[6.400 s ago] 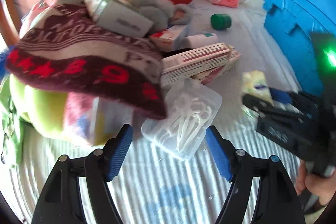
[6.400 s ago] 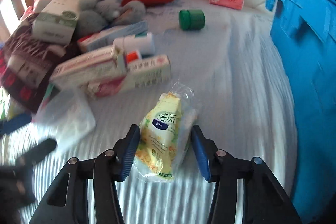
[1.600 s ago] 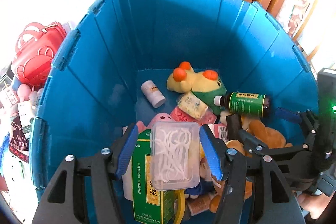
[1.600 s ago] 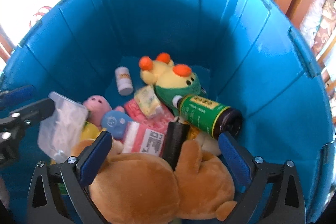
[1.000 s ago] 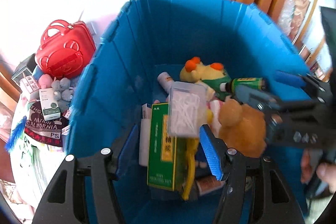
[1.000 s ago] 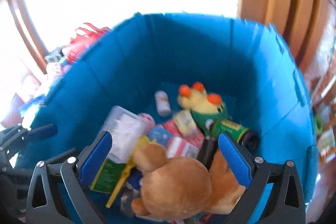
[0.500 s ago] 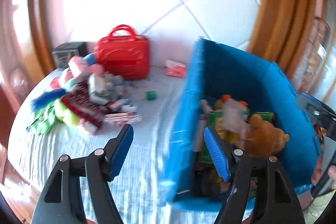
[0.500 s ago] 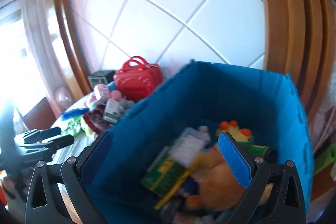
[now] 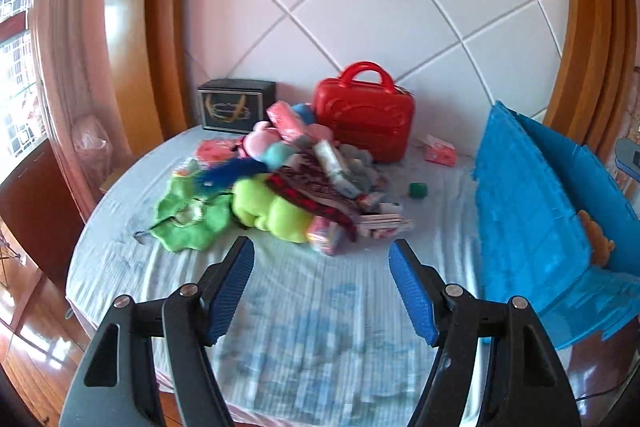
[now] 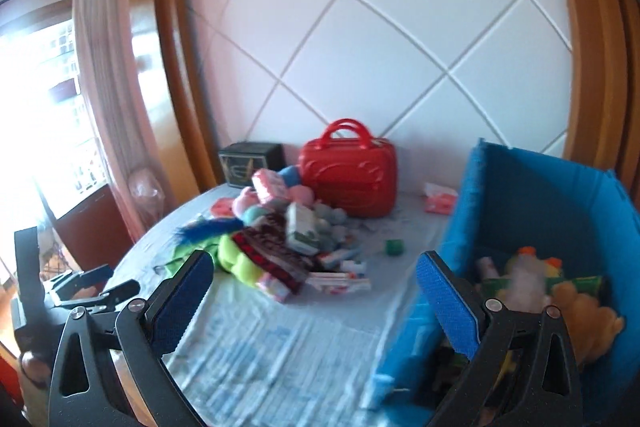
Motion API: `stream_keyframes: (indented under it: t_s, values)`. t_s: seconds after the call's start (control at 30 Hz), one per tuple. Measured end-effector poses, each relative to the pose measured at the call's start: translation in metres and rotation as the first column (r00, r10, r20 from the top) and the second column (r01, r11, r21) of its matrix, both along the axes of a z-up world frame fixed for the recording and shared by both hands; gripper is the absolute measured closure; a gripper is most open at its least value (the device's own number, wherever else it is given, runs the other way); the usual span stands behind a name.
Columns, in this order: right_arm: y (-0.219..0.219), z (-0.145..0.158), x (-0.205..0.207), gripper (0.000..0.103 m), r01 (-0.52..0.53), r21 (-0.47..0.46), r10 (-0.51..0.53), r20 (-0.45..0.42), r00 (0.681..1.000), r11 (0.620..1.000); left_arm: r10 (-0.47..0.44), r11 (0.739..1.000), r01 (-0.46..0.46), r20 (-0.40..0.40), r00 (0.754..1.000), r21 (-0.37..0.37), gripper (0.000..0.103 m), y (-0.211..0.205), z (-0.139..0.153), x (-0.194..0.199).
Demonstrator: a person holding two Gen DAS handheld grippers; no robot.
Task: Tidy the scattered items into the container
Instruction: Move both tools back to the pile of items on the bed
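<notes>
A heap of scattered items (image 9: 296, 187) lies mid-bed: plush toys, a dark red knitted cloth, small boxes and packets. The same heap (image 10: 280, 247) shows in the right wrist view. The blue container (image 9: 532, 227) stands at the bed's right side. In the right wrist view the container (image 10: 532, 203) holds a brown plush, a yellow-green plush and a green box. My left gripper (image 9: 322, 291) is open and empty, high above the near bed. My right gripper (image 10: 314, 301) is open and empty, near the container's left wall. At that view's left edge the left gripper (image 10: 96, 281) shows.
A red case (image 9: 364, 115) and a black box (image 9: 236, 105) stand at the headboard. A green cap (image 9: 418, 190) and a pink packet (image 9: 440, 154) lie apart from the heap. The striped bedsheet (image 9: 312, 339) ends at a wooden floor on the left.
Both grippers pulled back from over the container and swung left toward the heap. The clear box of floss picks left the left gripper and now lies in the container. The left jaws widened.
</notes>
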State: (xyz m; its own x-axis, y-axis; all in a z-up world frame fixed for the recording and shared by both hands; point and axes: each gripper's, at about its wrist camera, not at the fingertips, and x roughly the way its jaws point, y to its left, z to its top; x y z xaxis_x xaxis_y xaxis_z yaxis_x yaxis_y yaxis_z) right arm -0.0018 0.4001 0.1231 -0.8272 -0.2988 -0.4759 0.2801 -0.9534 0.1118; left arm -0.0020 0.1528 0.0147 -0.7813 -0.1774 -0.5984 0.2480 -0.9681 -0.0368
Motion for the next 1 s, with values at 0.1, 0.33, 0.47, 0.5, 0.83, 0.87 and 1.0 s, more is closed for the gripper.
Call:
stream_keyframes:
  t_s: [0.1,0.33,0.47,0.5,0.83,0.87,1.0]
  values:
    - [-0.046,-0.012,-0.003,0.000,-0.031,0.015,0.030,0.036,0.999,0.999,0.031,0.999,-0.032,0.020,0.999,0.012,0.034,-0.042,-0.008,0.004]
    - [-0.102,-0.060,-0.036,0.000,-0.023,0.032,0.017,0.190,0.982,0.999,0.023,0.997,-0.029,0.080,0.997,0.078,0.034,-0.094,-0.036,-0.006]
    - [-0.108,-0.091,-0.066,0.000,-0.019,0.034,0.010,0.249,0.968,0.999,0.014,0.998,-0.022,0.120,0.993,0.063,0.034,-0.104,-0.049,-0.024]
    - [-0.110,-0.099,-0.075,0.000,-0.024,0.024,0.016,0.266,0.964,0.999,0.014,0.998,-0.022,0.132,0.991,0.060,0.034,-0.105,-0.052,-0.030]
    - [-0.143,-0.169,-0.146,0.000,-0.097,-0.030,0.101,0.405,0.909,0.995,0.021,0.996,-0.041,0.227,0.974,0.084,0.034,-0.128,-0.093,-0.084]
    - [-0.147,-0.173,-0.149,0.000,-0.105,-0.027,0.106,0.416,0.903,0.994,0.018,0.995,-0.040,0.234,0.972,0.091,0.034,-0.131,-0.097,-0.091]
    - [-0.161,-0.189,-0.167,0.000,-0.095,-0.015,0.092,0.444,0.891,0.995,-0.015,0.996,-0.011,0.277,0.961,0.092,0.034,-0.141,-0.113,-0.120]
